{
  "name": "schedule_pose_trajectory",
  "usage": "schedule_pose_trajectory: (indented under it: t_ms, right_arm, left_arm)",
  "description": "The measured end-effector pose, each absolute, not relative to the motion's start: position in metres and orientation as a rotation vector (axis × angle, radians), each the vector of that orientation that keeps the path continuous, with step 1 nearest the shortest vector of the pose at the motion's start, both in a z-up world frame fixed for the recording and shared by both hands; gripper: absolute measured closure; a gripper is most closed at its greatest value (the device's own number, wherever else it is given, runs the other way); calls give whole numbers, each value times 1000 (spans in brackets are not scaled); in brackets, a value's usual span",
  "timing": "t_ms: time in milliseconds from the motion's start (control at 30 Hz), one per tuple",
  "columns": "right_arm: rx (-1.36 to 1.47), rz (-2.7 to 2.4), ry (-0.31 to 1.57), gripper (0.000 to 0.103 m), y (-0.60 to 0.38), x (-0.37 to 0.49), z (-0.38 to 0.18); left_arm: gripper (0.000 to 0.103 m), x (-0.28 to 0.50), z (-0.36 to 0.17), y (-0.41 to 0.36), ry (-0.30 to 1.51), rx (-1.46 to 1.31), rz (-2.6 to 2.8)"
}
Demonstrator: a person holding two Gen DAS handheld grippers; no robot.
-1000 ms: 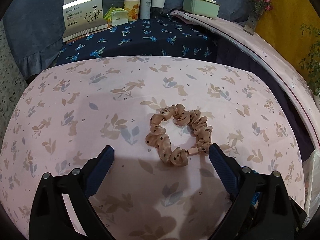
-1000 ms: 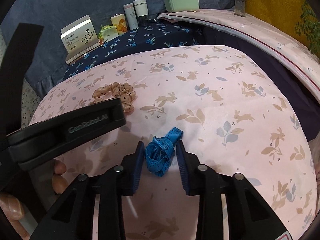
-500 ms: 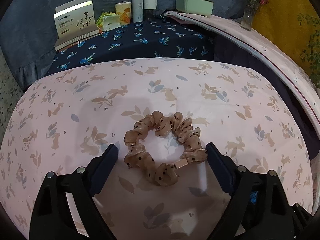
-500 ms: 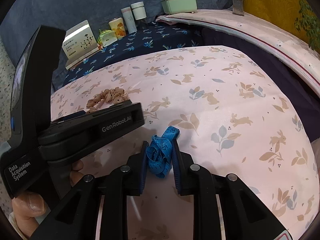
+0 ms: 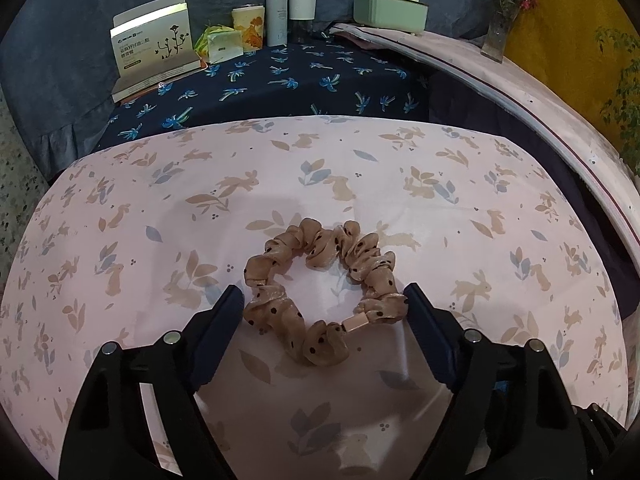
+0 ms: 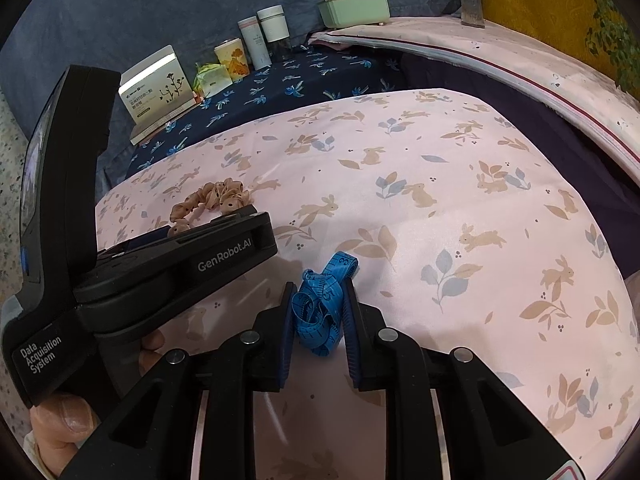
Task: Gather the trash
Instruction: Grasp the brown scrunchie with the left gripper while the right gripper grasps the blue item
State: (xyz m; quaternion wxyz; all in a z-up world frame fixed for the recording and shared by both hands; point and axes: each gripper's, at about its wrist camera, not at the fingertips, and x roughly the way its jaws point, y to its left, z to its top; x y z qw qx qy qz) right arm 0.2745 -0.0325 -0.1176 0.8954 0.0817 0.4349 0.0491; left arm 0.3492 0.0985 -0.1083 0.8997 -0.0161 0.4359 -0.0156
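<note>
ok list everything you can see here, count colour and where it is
scrunchie: 1, tan with dark dots, on the pink cloth between the left fingers
tape measure: 1, blue, bunched between the right fingers
pink cloth: 1, rabbit print, foreground
navy cloth: 1, blue floral, behind it
card box: 1, white, back left
tumblers: 2, pale, back centre
green box: 1, back right
vase: 1, glass, flowers, far right
left gripper: jaws closing round the scrunchie
right gripper: shut on tape measure
hand: 1, holding the left gripper

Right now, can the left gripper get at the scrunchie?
Probably yes. The scrunchie lies flat on the pink cloth between the fingers of the left gripper, whose jaws are closing around it; nothing blocks it.
</note>
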Motion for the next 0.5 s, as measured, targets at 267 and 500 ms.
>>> schedule_pose_trajectory:
  t_ms: [267, 500]
  right_arm:
    - [165, 85, 902, 85, -37, 271, -117]
    - [150, 59, 900, 85, -45, 245, -115]
  left_arm:
    - [66, 336, -105, 95, 882, -22, -46]
    - [88, 305, -103, 81, 877, 18, -85]
